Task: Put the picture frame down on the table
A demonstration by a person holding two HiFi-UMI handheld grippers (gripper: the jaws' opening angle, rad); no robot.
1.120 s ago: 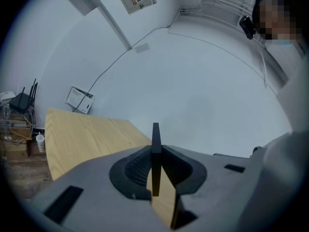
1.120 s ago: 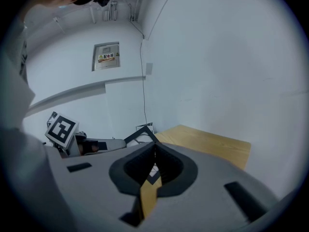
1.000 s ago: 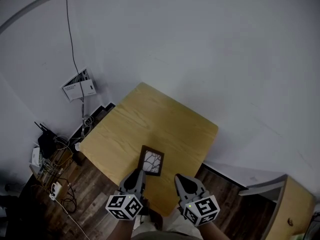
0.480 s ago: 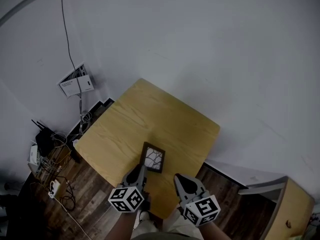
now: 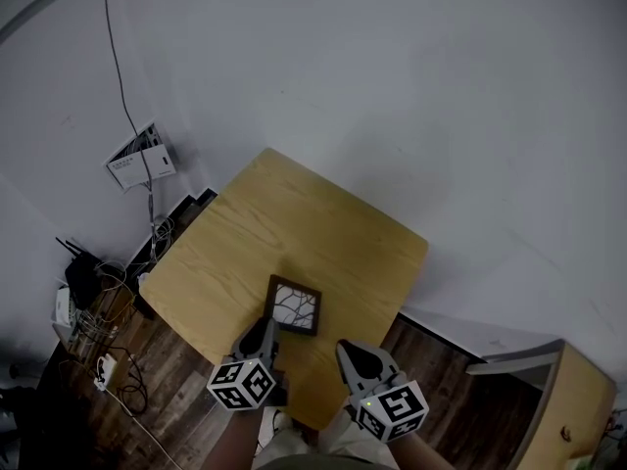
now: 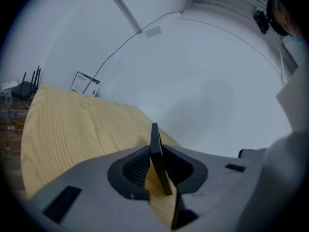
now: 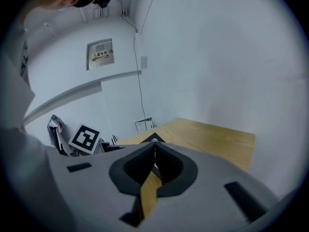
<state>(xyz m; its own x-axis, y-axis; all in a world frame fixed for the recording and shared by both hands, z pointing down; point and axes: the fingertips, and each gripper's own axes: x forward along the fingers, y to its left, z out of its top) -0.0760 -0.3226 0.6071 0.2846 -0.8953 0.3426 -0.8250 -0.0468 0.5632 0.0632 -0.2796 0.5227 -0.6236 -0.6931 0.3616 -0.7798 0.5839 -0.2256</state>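
Observation:
A small dark picture frame with a white branch-pattern picture is over the near part of the wooden table. My left gripper is shut on the frame's near edge. In the left gripper view the frame shows edge-on, pinched between the two pads of the left gripper. I cannot tell whether the frame touches the tabletop. My right gripper hangs beside it at the table's near edge, shut with nothing in it. In the right gripper view the right gripper has its jaws together, and the frame's corner peeks beyond them.
A white wall rises behind the table. To the left, on the dark wood floor, lie cables and a router, with a white box on the wall. A wooden cabinet stands at the lower right.
The left gripper has carried the frame a little to the left and further over the table. The right gripper has hardly moved.

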